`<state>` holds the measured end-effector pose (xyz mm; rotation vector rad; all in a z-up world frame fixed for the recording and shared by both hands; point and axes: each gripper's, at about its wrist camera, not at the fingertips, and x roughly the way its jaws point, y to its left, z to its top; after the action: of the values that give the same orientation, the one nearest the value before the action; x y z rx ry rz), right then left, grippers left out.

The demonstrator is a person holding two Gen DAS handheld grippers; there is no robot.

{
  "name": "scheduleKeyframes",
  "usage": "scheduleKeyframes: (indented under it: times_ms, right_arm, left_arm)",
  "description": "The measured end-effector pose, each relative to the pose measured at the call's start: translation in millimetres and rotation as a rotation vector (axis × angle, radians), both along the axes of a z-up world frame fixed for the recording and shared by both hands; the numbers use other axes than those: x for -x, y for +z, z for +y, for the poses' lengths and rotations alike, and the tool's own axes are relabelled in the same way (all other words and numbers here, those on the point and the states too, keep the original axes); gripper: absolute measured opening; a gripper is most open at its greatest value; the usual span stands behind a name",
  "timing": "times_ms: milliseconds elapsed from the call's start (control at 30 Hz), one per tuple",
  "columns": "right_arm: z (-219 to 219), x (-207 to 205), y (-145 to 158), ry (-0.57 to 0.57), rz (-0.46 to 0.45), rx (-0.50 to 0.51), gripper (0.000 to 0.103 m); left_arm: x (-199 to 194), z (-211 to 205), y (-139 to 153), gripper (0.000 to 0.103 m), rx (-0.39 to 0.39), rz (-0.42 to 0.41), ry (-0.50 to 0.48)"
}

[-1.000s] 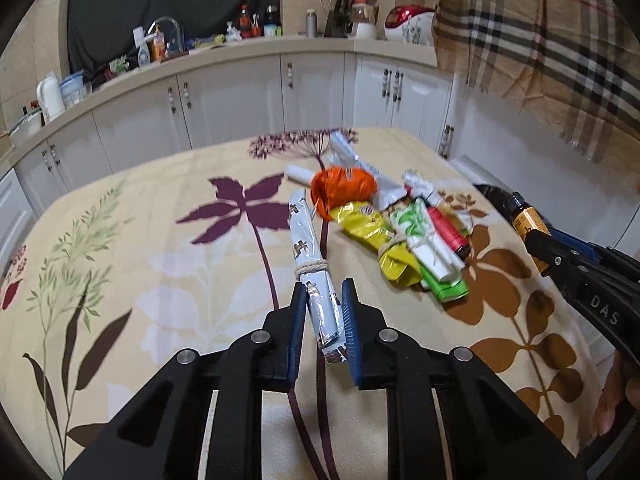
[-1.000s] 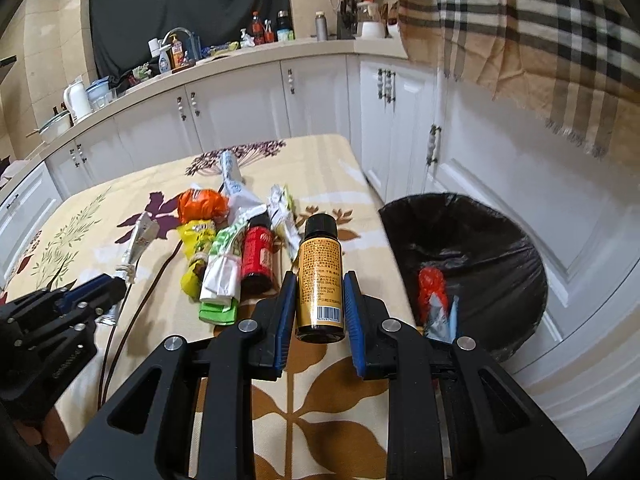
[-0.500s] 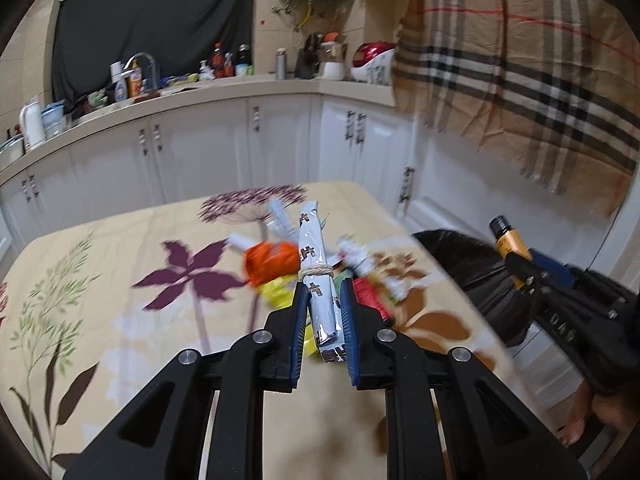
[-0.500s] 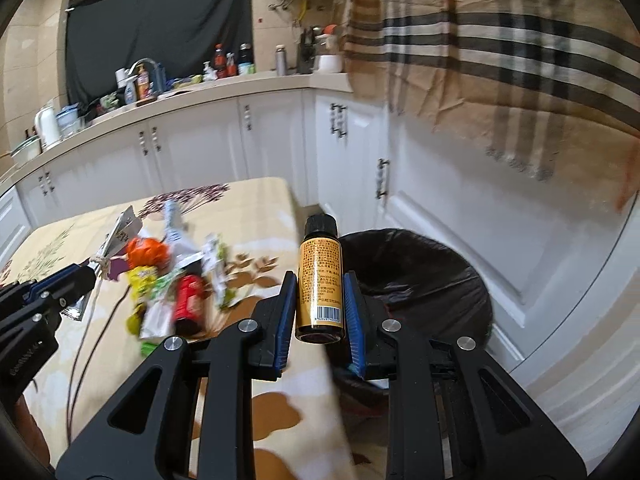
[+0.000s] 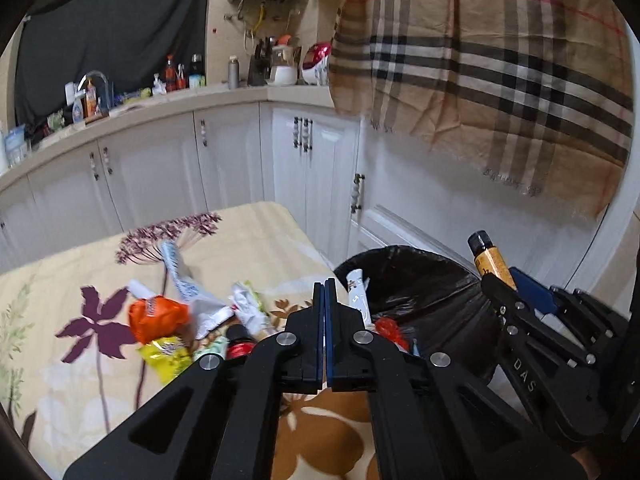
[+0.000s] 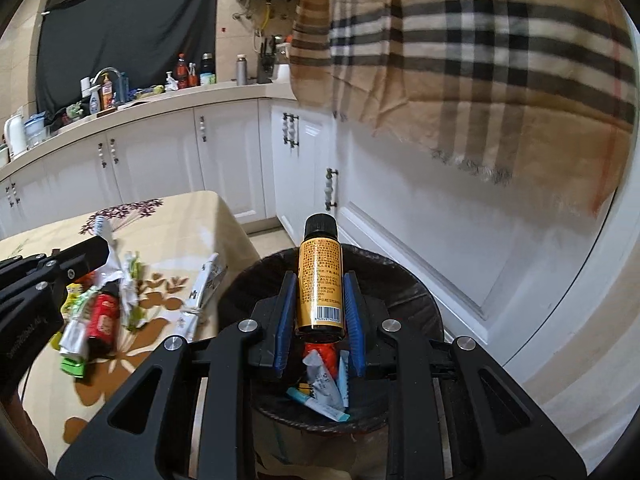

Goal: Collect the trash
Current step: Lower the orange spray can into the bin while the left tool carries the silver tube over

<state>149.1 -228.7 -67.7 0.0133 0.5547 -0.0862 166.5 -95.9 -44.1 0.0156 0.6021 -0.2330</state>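
My left gripper (image 5: 324, 292) is shut, jaws pressed together with nothing between them; it hovers over the table's right end. A silver wrapper tied with string (image 5: 357, 292) is free just beyond it, at the table edge beside the black-lined bin (image 5: 424, 280). In the right wrist view the wrapper (image 6: 202, 292) is blurred, and I cannot tell whether it lies there or falls. My right gripper (image 6: 320, 292) is shut on a gold bottle with a black cap (image 6: 320, 280), held upright over the bin (image 6: 404, 284). Red and white wrappers lie in the bin.
A pile of trash stays on the floral tablecloth (image 5: 248, 236): an orange packet (image 5: 158, 314), a yellow packet (image 5: 166, 356), a red can (image 6: 102, 316), white and green wrappers. White cabinets (image 5: 312, 168) and a hanging plaid cloth (image 5: 500, 72) stand close behind the bin.
Both grippers swung right, from over the table toward the bin. The silver wrapper left the left gripper's jaws, which then closed. The bottle now hangs above the bin.
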Motion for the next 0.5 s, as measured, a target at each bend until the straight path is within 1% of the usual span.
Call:
scheduleKeyframes:
  times_ms: [133,333,367,433,467,500]
  right_arm:
    - [-8.6,-1.1,-6.2,-0.008,0.014,-0.025,0.023]
    - [-12.0,2.2,-14.9,-0.006,0.032,-0.043,0.023]
    - [-13.4,3.4,-15.6,-0.009,0.035,-0.046,0.023]
    - [-16.2,5.7,-16.3,-0.015,0.039,-0.054,0.023]
    - [-18.0,6.5,-17.3,-0.018,0.042,-0.058,0.023]
    - [-19.7,7.3,-18.3,-0.022,0.046,-0.064,0.023]
  left_arm:
    - [-0.3,1.7,-4.1,0.001,-0.015,0.020,0.014]
    - [-0.5,1.0,-17.0,0.002,-0.006,0.091,0.008]
    - [-0.2,-0.5,-18.9,0.004,-0.004,0.101,0.003]
    - [0.3,-4.7,-21.3,0.014,0.002,0.113,-0.010]
    - [0.0,-7.1,-21.9,0.022,0.004,0.117,-0.018]
    - [-0.5,-8.9,-22.2,0.028,0.006,0.118,-0.022]
